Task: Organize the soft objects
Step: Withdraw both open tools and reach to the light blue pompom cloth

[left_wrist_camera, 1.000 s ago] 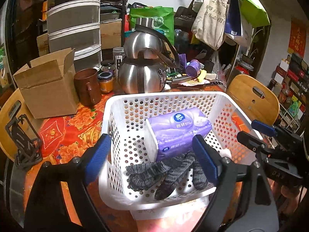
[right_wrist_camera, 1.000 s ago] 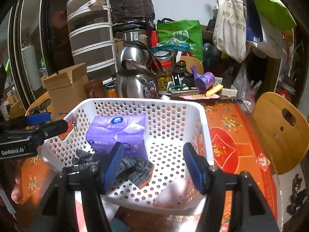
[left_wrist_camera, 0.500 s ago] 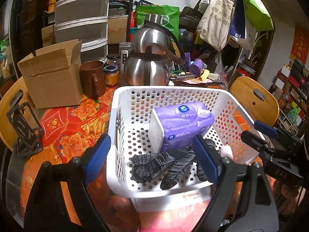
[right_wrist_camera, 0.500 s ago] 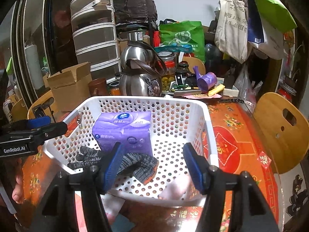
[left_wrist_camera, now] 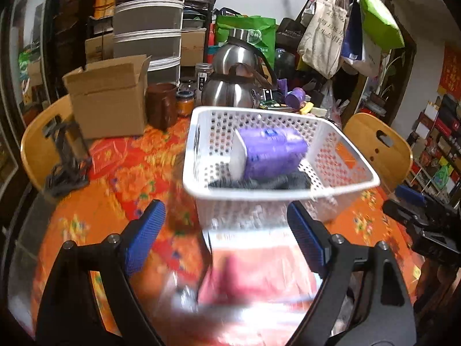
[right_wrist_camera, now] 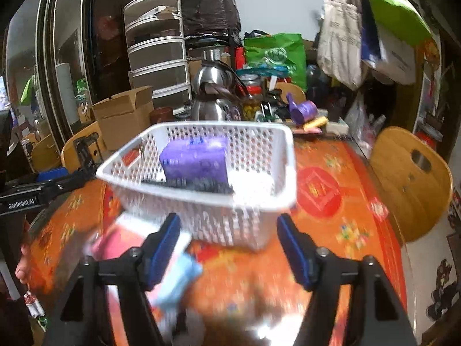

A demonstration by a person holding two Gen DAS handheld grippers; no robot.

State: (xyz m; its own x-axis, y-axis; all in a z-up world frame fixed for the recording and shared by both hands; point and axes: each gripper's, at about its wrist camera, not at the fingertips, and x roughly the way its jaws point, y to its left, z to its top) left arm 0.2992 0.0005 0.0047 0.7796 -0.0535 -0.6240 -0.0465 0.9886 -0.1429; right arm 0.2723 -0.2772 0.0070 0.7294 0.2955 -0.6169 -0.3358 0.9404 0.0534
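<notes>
A white perforated basket [left_wrist_camera: 343,190] [right_wrist_camera: 198,196] stands on the orange floral table. Inside it a purple tissue pack [left_wrist_camera: 273,152] [right_wrist_camera: 196,158] lies over dark grey knitted gloves [left_wrist_camera: 276,183] [right_wrist_camera: 201,186]. A pink and white plastic-wrapped pack [left_wrist_camera: 259,265] [right_wrist_camera: 126,236] lies on the table in front of the basket, blurred. My left gripper [left_wrist_camera: 227,238] is open above that pack, nothing between its fingers. My right gripper [right_wrist_camera: 229,248] sits short of the basket's near wall; its jaws are opening and hold nothing.
Behind the basket stand steel kettles [left_wrist_camera: 233,86], a brown mug [left_wrist_camera: 161,106], jars and an open cardboard box [left_wrist_camera: 109,95]. Wooden chairs [right_wrist_camera: 409,178] [left_wrist_camera: 43,144] flank the table. A black stand [left_wrist_camera: 66,155] sits at the left. Bags hang at the back right.
Both grippers have drawn back from the basket toward the table's near edge; the basket now lies farther ahead. The right jaws have widened. The pink pack has come into view.
</notes>
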